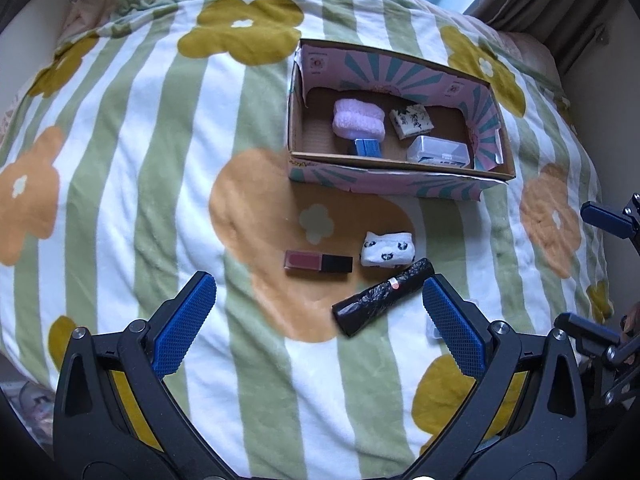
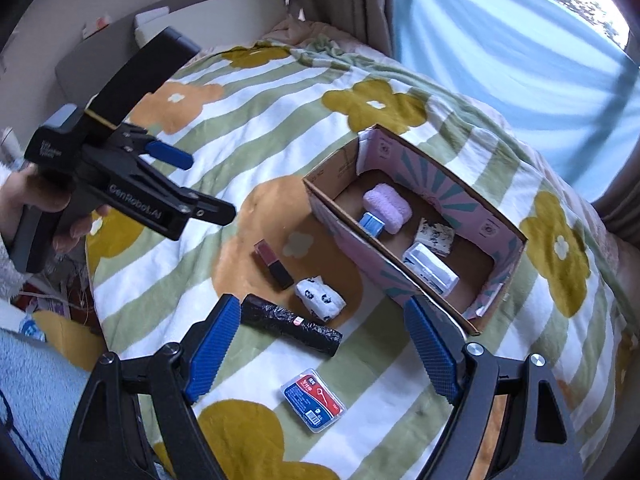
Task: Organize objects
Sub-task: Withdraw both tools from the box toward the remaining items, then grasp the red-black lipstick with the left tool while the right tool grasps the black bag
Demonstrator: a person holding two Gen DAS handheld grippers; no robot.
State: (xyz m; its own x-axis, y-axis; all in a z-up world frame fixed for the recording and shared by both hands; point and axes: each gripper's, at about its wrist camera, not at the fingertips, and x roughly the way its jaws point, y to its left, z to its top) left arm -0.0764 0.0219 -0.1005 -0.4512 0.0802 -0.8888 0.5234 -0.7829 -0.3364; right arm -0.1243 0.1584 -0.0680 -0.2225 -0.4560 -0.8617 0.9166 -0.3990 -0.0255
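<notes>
Clutter for sorting lies on a flower-print blanket (image 1: 120, 184) in front of an open cardboard box (image 1: 400, 182): a dark red lipstick tube (image 1: 318, 262), a rolled white sock (image 1: 386, 249) just right of it, a black roll of bags (image 1: 384, 302) lying slantwise just below the sock, and, seen from the right wrist, a flat floss-pick case (image 2: 313, 400) apart from the roll on the near side. Inside the box sit a pink fuzzy roll (image 1: 358, 118), a blue item (image 1: 366, 147) touching its near edge, a patterned folded cloth (image 1: 410, 120) and a clear plastic case (image 1: 438, 152); the box's left part is bare cardboard floor. The blanket spreads wide and unoccupied to the left of the box and toward the far edge, where curtains (image 2: 500, 60) hang; the box's near wall stands just behind the sock. The left gripper (image 1: 320, 320) hovers above the blanket with its blue pads spread wide and nothing between them; the lipstick and bag roll lie just ahead of its tips. The right gripper (image 2: 320, 344) is likewise spread with nothing gripped, the roll's end near its left pad, the floss case below between the fingers, the box corner beside its right pad.
</notes>
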